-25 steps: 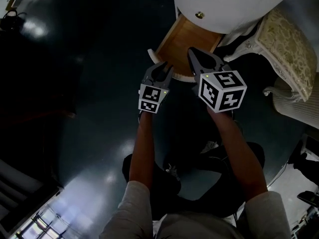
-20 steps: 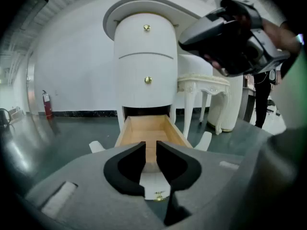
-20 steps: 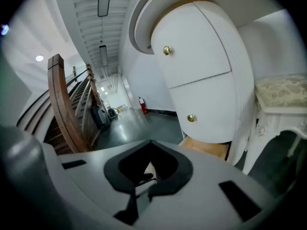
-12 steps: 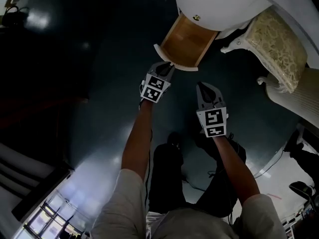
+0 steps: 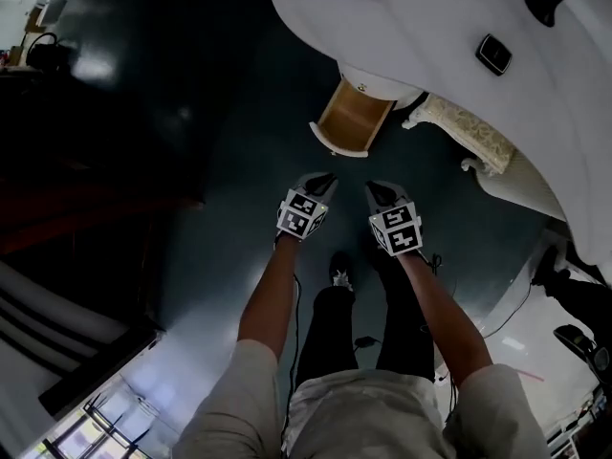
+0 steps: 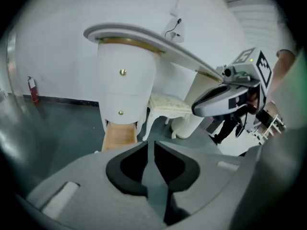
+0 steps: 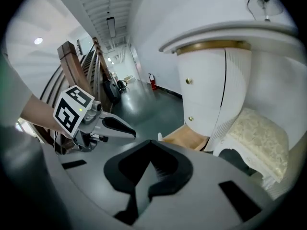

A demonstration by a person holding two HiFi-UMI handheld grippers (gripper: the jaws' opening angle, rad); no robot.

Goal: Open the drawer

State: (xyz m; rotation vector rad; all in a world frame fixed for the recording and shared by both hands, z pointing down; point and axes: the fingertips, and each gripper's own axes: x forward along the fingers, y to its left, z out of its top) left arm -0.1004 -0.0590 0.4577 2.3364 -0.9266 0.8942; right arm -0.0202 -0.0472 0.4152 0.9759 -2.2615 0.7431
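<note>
With the bottom drawer (image 5: 350,119) of the white desk (image 5: 430,27) pulled out, the left gripper (image 5: 322,179), whose empty jaws have just been closing to a slit, and the right gripper (image 5: 374,188), its jaws pressed together, hang near it.

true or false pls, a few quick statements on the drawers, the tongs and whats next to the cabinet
1. The bottom drawer is pulled out. True.
2. The right tongs grip the drawer's front. False: they hang well clear of it, shut on nothing.
3. A cushioned stool stands beside the drawer cabinet. True.
4. The upper drawer is pulled out too. False: it sits flush in the cabinet.
</note>
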